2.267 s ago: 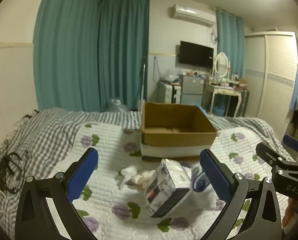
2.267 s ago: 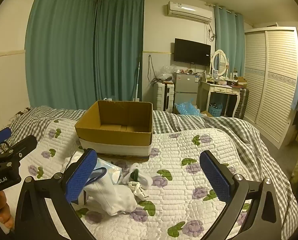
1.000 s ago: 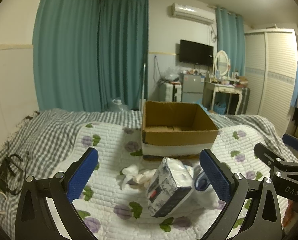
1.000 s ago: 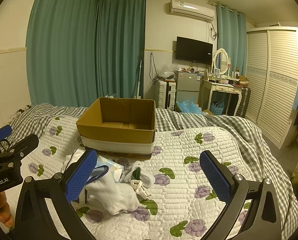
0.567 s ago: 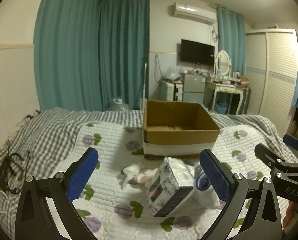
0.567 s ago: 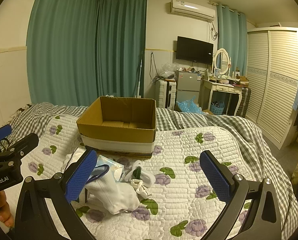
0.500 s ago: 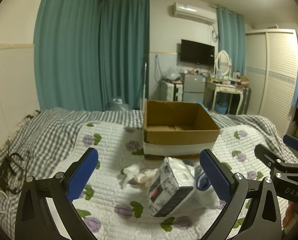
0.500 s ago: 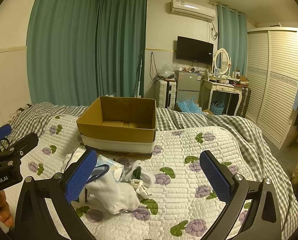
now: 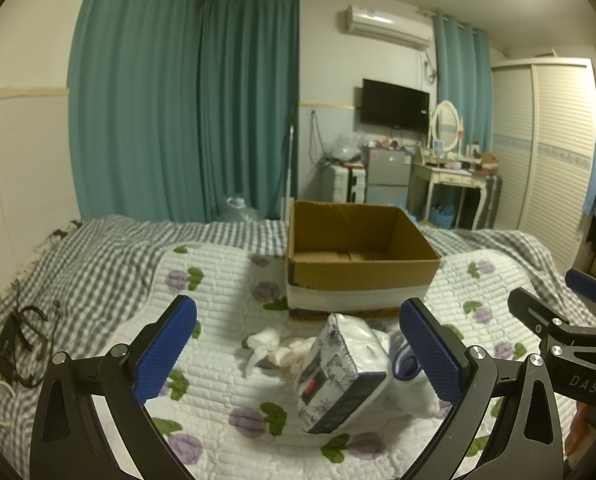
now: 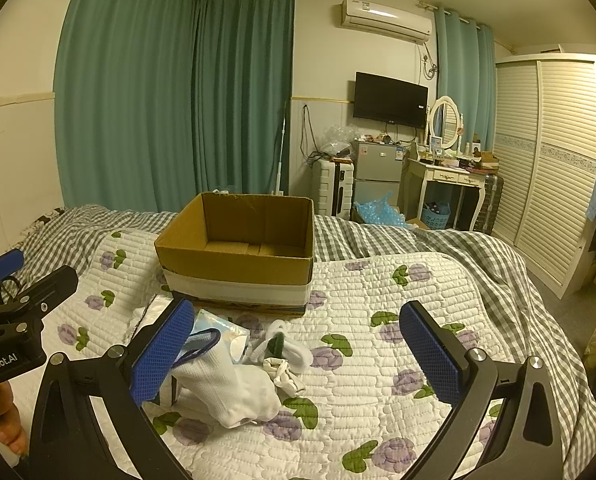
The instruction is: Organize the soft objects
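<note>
Both claws released, empty: left gripper [image 9: 298,354], right gripper [image 10: 296,354]. Box [image 10: 238,256] at 12 o'clock, empty. Pack [image 9: 340,372], sock [image 10: 228,386], small socks [image 10: 284,354] heaped before it, touching. Risk: pinch snags two items; pack, probably slick film, slips from pads.

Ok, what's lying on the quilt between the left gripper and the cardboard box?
In the left wrist view, a floral tissue pack, small white socks and a larger blue-cuffed sock lie between the left gripper and the cardboard box.
</note>
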